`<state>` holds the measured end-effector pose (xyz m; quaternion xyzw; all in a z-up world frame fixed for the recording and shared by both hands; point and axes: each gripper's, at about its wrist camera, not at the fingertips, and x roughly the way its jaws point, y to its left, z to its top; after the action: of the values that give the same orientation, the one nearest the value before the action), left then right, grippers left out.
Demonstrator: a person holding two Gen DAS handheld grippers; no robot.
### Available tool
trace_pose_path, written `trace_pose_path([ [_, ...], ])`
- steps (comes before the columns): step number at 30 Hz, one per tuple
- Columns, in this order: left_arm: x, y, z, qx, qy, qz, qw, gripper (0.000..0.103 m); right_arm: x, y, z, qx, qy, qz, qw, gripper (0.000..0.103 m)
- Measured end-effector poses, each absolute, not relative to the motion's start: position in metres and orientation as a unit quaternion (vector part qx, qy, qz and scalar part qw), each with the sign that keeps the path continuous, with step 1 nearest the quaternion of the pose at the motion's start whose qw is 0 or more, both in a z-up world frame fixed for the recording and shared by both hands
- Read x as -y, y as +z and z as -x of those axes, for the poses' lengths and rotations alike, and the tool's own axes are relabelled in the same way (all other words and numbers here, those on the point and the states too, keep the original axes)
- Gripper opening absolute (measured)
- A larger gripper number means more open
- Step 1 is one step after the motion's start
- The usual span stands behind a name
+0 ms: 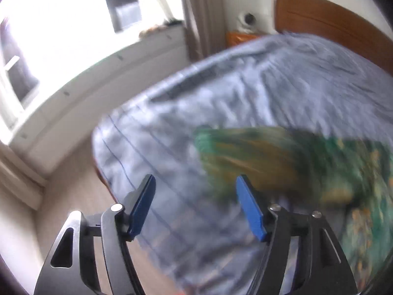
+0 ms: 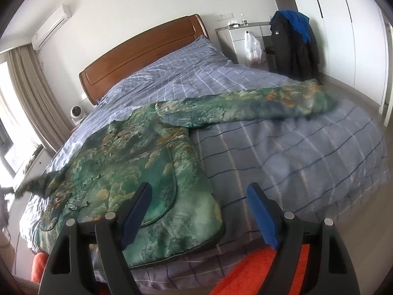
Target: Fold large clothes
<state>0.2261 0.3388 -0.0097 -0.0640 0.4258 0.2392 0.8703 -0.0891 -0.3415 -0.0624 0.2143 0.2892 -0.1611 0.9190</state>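
Jacket (image 2: 137, 172) flat on bed (image 2: 294, 147)

Both wrist views look steeply down across the blue checked bed (image 2: 282, 147) (left blurred), sharing the green patterned jacket (image 2: 137, 172).

Left tool (image 1: 195, 204): blue pads stood apart, nothing between them.
Garment (image 1: 307, 162): green with orange marks, blurred, lay on the bed at the right.
Bed (image 1: 258, 86): blue-grey checked cover, wooden headboard (image 1: 326, 22) behind.
Window (image 1: 61, 24): bright, beside a curtain (image 1: 199, 12).
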Motion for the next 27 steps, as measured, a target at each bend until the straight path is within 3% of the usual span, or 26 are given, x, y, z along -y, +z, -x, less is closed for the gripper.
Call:
trace_pose_path([
  [6,-0.249,-0.073,-0.162,-0.504,-0.004,0.090,0.859,0.086,0.367,-0.067,0.081,-0.340,-0.144,-0.234,0.899,0.082],
  [8,-0.205,-0.094,-0.150,-0.531,-0.083,0.061,0.841,0.086,0.375,-0.080,0.065,-0.372,-0.088,-0.273,0.883,0.082],
  [11,-0.154,-0.108,-0.139,-0.523,-0.100,-0.030,0.846,0.087,0.377,-0.103,0.036,-0.409,-0.034,-0.283,0.867,0.082],
  [14,-0.143,-0.111,-0.148,-0.523,-0.086,-0.050,0.846,0.088,0.378,-0.128,0.006,-0.459,-0.025,-0.262,0.849,0.082],
  [16,-0.149,-0.108,-0.147,-0.534,-0.115,-0.012,0.838,0.065,0.379,-0.134,-0.003,-0.467,0.001,-0.273,0.841,0.075],
  [17,-0.152,-0.108,-0.149,-0.545,-0.142,0.006,0.826,0.034,0.378,-0.131,-0.005,-0.467,0.020,-0.272,0.841,0.051],
  [18,-0.151,-0.108,-0.136,-0.548,-0.144,0.005,0.824,0.025,0.374,-0.127,-0.007,-0.473,0.027,-0.260,0.841,0.030],
  [20,-0.153,-0.101,-0.135,-0.544,-0.151,0.007,0.825,0.014,0.362,-0.114,-0.006,-0.478,0.035,-0.237,0.845,0.017],
  [25,-0.181,-0.083,-0.124,-0.540,-0.163,0.078,0.822,0.012,0.353,-0.083,0.010,-0.460,0.053,-0.263,0.846,0.013],
  [27,-0.177,-0.098,-0.127,-0.555,-0.143,0.063,0.817,0.019,0.355,-0.084,0.016,-0.458,0.051,-0.272,0.845,0.013],
])
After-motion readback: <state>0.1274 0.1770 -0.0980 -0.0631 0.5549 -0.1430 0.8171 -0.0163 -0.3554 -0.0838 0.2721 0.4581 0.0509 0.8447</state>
